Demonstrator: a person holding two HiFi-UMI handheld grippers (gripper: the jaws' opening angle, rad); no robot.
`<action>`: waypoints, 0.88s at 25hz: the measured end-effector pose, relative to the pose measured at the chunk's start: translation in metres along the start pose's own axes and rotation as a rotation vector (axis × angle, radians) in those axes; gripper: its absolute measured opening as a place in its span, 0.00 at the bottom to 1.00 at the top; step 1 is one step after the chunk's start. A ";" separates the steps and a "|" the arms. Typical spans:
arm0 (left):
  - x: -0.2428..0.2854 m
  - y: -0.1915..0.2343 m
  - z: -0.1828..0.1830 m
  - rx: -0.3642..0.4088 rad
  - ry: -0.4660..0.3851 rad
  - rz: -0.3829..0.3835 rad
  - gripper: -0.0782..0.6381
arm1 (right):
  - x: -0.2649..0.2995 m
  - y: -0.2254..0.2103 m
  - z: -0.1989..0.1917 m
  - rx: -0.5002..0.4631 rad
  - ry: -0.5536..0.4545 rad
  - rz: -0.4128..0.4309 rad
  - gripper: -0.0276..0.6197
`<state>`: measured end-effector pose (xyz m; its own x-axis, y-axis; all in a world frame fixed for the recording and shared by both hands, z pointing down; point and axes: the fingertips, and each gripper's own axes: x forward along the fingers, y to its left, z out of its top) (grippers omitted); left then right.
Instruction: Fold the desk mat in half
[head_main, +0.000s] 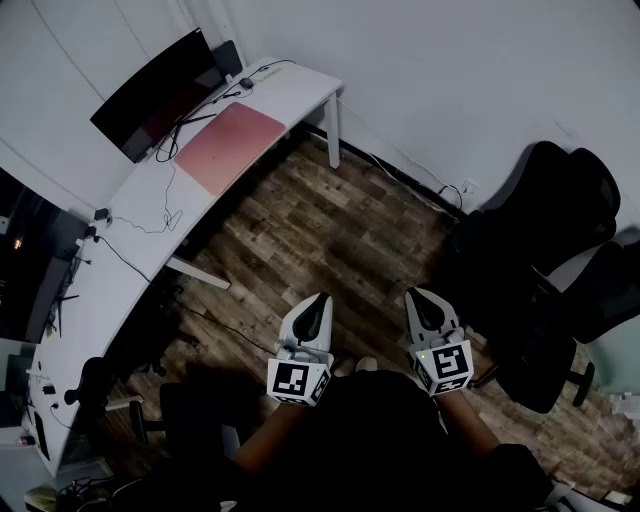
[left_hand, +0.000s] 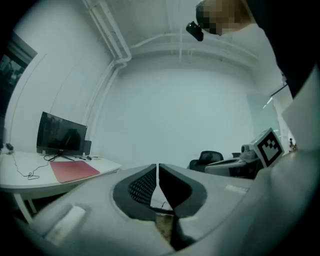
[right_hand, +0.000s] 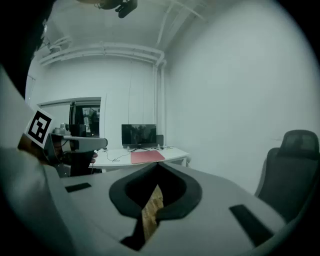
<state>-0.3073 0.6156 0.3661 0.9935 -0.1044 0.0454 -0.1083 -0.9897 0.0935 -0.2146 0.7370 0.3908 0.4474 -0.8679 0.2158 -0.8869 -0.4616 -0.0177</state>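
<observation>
A pink desk mat (head_main: 232, 146) lies flat on the long white desk (head_main: 130, 230) at the far left, in front of a dark monitor (head_main: 158, 92). It shows as a red sheet, the mat (left_hand: 74, 170), in the left gripper view, and as the mat (right_hand: 147, 156) in the right gripper view. Both grippers hang over the wooden floor, well short of the desk. My left gripper (head_main: 319, 303) is shut with nothing between its jaws. Beside it, my right gripper (head_main: 427, 297) is shut and empty too.
Black office chairs (head_main: 560, 250) stand at the right by the wall, one chair (right_hand: 292, 170) close on the right gripper's side. Cables (head_main: 150, 215) trail over the desk. A second chair (head_main: 150, 410) sits at the lower left. Wood flooring (head_main: 330, 230) lies between me and the desk.
</observation>
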 end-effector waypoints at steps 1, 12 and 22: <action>0.000 -0.001 0.000 -0.002 -0.001 0.001 0.15 | -0.001 -0.001 -0.001 -0.004 0.000 -0.001 0.04; -0.008 -0.012 -0.003 -0.009 -0.014 -0.031 0.15 | -0.009 -0.009 -0.013 0.036 0.019 -0.026 0.04; -0.012 -0.013 -0.014 -0.017 0.015 -0.016 0.27 | -0.023 -0.014 -0.019 0.059 -0.008 -0.011 0.06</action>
<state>-0.3180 0.6311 0.3783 0.9945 -0.0870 0.0583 -0.0931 -0.9894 0.1111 -0.2148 0.7665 0.4045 0.4584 -0.8640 0.2083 -0.8737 -0.4811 -0.0727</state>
